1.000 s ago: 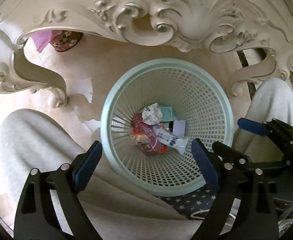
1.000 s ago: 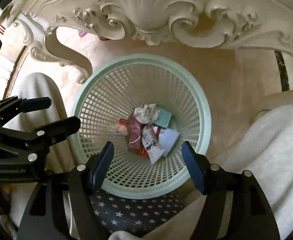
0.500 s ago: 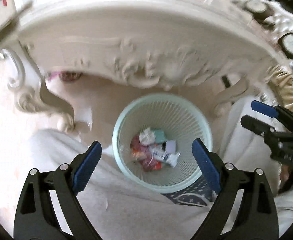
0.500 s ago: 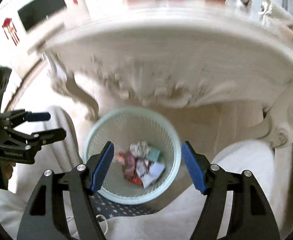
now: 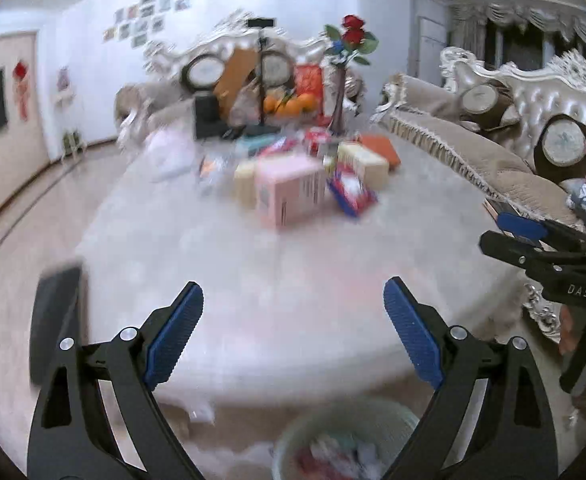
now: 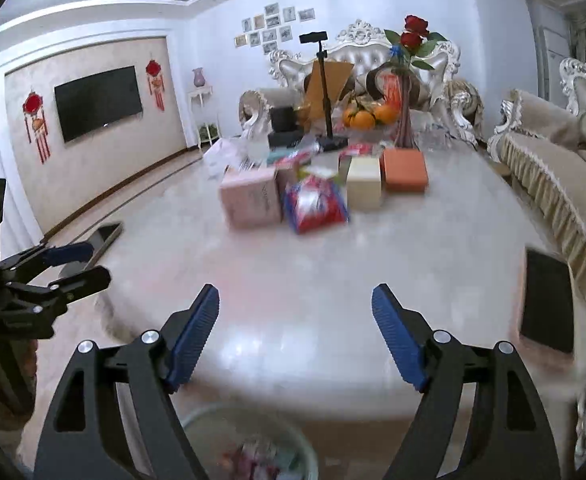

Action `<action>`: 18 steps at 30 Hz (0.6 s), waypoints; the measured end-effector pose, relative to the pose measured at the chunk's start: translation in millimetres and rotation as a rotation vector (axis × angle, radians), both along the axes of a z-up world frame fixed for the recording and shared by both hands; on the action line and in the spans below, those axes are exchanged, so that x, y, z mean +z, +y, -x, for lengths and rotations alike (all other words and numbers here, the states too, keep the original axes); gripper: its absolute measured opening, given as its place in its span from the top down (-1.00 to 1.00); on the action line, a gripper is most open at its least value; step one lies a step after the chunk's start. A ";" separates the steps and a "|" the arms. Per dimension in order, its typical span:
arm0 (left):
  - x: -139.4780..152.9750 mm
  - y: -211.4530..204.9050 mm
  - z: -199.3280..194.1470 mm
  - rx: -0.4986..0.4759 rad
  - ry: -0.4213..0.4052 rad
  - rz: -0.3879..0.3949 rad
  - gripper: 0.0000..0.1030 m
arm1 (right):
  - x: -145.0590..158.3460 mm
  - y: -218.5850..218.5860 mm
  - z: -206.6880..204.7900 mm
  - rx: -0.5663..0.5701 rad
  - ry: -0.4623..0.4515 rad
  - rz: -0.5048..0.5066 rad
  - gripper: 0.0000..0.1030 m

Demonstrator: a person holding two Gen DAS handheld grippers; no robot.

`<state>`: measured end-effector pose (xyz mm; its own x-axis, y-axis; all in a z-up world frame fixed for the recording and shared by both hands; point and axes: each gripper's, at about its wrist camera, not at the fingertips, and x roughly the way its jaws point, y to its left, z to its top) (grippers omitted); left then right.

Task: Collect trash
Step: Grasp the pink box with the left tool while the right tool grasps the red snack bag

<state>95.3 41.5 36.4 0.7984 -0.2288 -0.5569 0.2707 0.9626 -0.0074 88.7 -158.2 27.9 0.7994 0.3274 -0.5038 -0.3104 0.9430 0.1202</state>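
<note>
Both claws have come up from the bin (image 5: pixel 345 440) to the table (image 5: pixel 293 272), the left claw (image 5: pixel 293 332) wide apart and empty, the right claw (image 6: pixel 295 334) just opened wider and empty, so more trash (image 6: pixel 317 204) far across can be picked next.

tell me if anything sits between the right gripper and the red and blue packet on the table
Nothing visible does. The right gripper is open and empty, and bare tabletop lies between it and the red and blue packet. The pink box stands just left of the packet and the cream box just right, so the sides are tight.
</note>
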 end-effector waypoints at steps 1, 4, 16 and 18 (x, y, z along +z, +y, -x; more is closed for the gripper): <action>1.7 -1.2 -17.0 -0.008 -0.014 -0.007 -0.73 | 1.1 4.8 -14.9 0.002 0.011 0.009 -0.48; 1.0 -9.2 -75.2 -0.042 -0.002 -0.089 -0.73 | 2.9 12.2 -59.2 0.000 0.055 0.053 -0.48; -15.2 -11.9 -191.3 -0.210 0.106 -0.089 -0.74 | -23.2 27.5 -139.2 -0.072 0.191 0.126 -0.48; -22.1 -18.8 -194.0 -0.240 0.120 -0.120 -0.73 | -22.7 29.2 -145.3 -0.062 0.206 0.124 -0.48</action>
<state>289.3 22.7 14.3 0.6563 -0.3303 -0.6783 0.4950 0.8670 0.0569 234.0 -129.0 5.2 0.6923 0.2058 -0.6917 -0.2320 0.9711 0.0567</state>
